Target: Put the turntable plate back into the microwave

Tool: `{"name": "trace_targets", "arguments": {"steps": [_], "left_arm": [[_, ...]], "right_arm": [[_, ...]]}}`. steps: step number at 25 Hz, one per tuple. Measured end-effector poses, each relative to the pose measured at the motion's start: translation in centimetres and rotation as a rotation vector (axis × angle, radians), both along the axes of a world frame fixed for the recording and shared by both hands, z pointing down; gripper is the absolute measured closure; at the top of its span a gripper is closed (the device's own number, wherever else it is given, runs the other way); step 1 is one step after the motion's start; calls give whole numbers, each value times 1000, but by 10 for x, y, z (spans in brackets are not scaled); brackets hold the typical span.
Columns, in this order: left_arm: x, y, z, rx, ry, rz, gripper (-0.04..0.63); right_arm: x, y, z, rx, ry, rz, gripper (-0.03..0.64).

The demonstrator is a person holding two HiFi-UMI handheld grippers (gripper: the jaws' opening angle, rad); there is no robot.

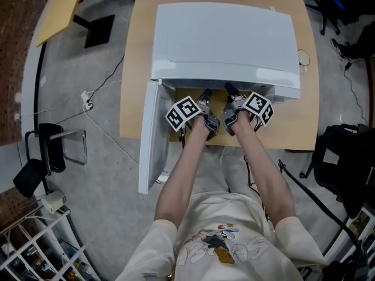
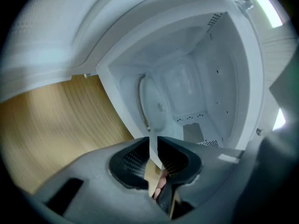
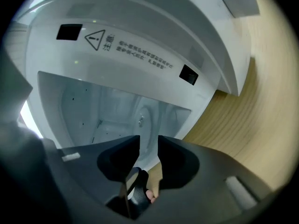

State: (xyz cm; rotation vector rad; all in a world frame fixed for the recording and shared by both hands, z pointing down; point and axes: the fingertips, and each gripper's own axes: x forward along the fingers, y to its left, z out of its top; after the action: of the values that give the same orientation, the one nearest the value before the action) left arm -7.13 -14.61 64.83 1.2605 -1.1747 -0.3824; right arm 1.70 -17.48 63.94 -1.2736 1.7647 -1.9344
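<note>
The glass turntable plate (image 2: 156, 107) already sits inside the open microwave (image 1: 225, 40), and with the left gripper (image 2: 153, 154) and right gripper (image 3: 149, 153) both slightly apart and empty at its mouth, I'd handle that heavy, slick, breakable disc only by its rim.

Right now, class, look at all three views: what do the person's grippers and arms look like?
The left gripper and right gripper each have a moulded grey body, two black wedge-shaped jaws and a white cube with black square markers. The forearms are bare; the person wears a cream short-sleeved T-shirt with a cartoon print.
</note>
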Motion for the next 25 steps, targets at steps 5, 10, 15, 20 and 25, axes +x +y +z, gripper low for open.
{"name": "trace_targets", "arguments": {"steps": [5,10,15,20,25], "left_arm": [[1,9,-3,8,-176,123,571],[-1,21,-12,46,-365,228,594],[7,28,-21,91,-407,287,594],[11,41,-23,84,-405,306,594],[10,48,-16,67,-392,314,594]], "right_arm": [[0,-7,12,-72,-51,67,491],[-4,-9,19,-109,-41,80,509],[-10,-12,21,-131,-17,92,538],[-12,-13,23,-150,-14,135,572],[-18,-15,21,-147,-49,159,581]]}}
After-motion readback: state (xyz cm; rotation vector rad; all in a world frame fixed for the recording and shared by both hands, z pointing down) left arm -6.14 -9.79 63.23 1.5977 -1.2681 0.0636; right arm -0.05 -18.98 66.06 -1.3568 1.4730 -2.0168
